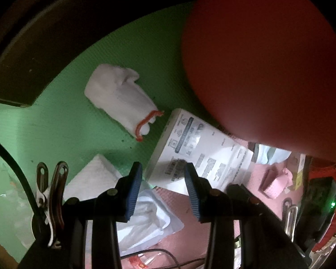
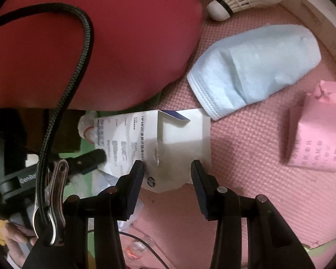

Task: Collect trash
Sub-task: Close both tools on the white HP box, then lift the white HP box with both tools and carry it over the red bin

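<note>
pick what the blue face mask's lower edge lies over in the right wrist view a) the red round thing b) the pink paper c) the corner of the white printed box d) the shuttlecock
c: the blue face mask has its lower edge lapping onto the far corner of the white printed box, while it lies apart from the shuttlecock and the pink paper.

The left gripper [image 1: 163,174] is showing black plastic arms ending in ribbed blue pads [image 1: 134,190], with brass-coloured rivets [image 1: 111,192] sitting at the joints. A metal spring clip [image 1: 53,192] is hanging at its side beside a black cable [image 1: 13,163]. The right gripper [image 2: 168,171] is wearing the same dark pads and silver-headed screws [image 2: 221,189], with a braided black cable [image 2: 78,67] looping through its own steel clip [image 2: 53,192].
</note>
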### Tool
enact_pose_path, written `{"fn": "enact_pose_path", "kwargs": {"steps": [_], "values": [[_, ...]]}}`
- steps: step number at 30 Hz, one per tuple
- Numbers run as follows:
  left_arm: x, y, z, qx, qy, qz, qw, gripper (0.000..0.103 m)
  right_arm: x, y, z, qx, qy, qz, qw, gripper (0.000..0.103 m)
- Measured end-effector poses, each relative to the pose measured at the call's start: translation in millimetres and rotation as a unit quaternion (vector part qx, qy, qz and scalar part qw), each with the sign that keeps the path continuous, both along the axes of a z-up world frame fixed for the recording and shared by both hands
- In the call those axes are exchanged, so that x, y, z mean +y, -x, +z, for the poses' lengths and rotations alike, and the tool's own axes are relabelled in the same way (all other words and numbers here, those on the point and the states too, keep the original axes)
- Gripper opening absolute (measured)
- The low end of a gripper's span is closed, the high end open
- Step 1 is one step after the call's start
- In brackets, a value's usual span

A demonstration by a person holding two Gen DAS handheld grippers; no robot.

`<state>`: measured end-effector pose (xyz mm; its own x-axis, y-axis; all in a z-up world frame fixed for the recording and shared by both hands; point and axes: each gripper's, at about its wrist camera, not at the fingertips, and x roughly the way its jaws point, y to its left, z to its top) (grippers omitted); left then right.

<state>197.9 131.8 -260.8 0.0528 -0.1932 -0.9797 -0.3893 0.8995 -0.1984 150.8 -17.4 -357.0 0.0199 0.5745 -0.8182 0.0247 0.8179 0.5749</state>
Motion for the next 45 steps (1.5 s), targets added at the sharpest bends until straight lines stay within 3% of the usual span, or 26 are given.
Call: {"fn": "enact_pose_path", "kwargs": {"steps": [6, 11, 13, 22, 33, 45], "values": [[-1.6, -3.4, -1.5, -0.006, 0.010, 0.007, 0.9999, 0.043, -0.2, -1.0, -2.7, 0.013, -0.028, -0.007, 0.999, 0.044], [4.9, -2.9, 0.6, 0.001, 0.019, 0.024, 0.9995, 0.044, 6.6, 0.4, -6.8, 0.028, -0.053, -0.005, 0.998, 0.031], [6.1, -1.1, 0.8, 0.004, 0.025, 0.015, 0.9996, 0.041, 9.9, 3.4, -6.1, 0.029, -0.060, 0.002, 0.998, 0.027], [-8.8, 10.6, 19.9, -0.004, 0.022, -0.035, 0.9992, 0.032, -2.7, 14.6, 12.2, 0.026, -0.051, 0.026, 0.998, 0.027], [-34.2, 40.0, 70.1, -0.023, 0.010, -0.054, 0.9982, 0.030, -17.3, 34.2, 53.3, 0.014, -0.041, 0.043, 0.998, 0.027], [-61.8, 91.4, 156.0, -0.077, 0.017, -0.044, 0.9959, 0.028, -51.8, 77.5, 137.5, -0.033, -0.040, 0.052, 0.997, 0.027]]}}
